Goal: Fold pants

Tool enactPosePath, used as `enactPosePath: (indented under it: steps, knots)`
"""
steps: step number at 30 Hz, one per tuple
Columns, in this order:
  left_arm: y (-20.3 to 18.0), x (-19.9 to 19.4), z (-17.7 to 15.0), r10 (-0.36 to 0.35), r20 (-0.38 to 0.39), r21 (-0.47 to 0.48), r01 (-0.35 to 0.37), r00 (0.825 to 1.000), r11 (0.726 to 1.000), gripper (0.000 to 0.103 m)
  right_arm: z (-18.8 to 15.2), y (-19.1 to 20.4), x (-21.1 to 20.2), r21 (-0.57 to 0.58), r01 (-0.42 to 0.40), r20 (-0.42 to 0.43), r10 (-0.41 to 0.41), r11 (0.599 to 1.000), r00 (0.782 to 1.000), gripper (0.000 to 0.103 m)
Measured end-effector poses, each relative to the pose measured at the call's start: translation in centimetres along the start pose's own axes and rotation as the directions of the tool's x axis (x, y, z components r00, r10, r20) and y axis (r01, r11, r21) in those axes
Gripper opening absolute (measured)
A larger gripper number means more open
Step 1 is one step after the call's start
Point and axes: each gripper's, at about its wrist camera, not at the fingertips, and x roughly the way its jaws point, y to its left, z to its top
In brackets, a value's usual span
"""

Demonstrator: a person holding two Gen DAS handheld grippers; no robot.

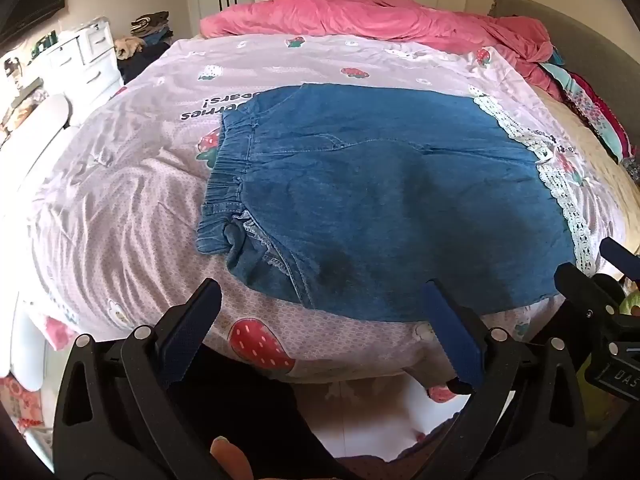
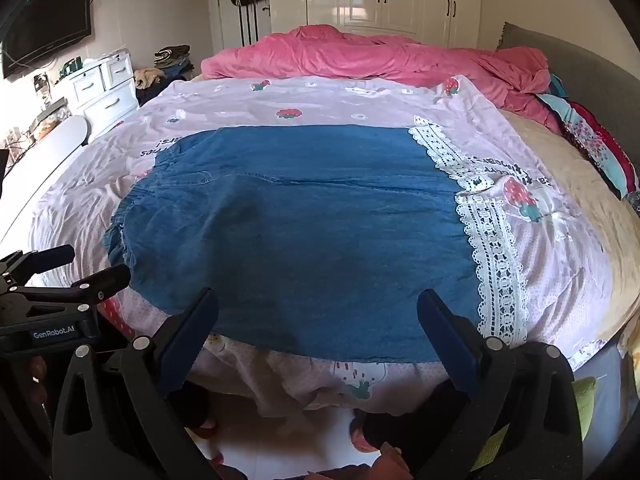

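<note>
Both grippers — left [image 1: 320, 336] and right [image 2: 316, 336] — are held wide and empty above the bed's [image 2: 560, 280] near edge. Pants [image 2: 296, 232] lie flat mid-bed, unfolded; the near hem is judged to need pinching first.

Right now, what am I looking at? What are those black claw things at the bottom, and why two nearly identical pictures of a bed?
Each claw is a hand-held two-finger gripper with its own camera. One picture looks along the left gripper, the other along the right gripper. Both are open and hold nothing. On the pink strawberry-print quilt lie blue denim pants with an elastic waistband and white lace hems, spread flat, waistband to the left. Behind is a crumpled pink blanket.
</note>
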Motion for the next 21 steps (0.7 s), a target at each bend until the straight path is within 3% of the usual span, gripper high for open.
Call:
enactPosePath:
  steps: [21]
  knots:
    - [-0.43, -0.04, -0.17, -0.005, -0.002, 0.003, 0.005, 1.000, 1.000, 0.094, -0.39, -0.21, 0.21, 0.017, -0.003, -0.016, 0.003, 1.000, 1.000, 0.099]
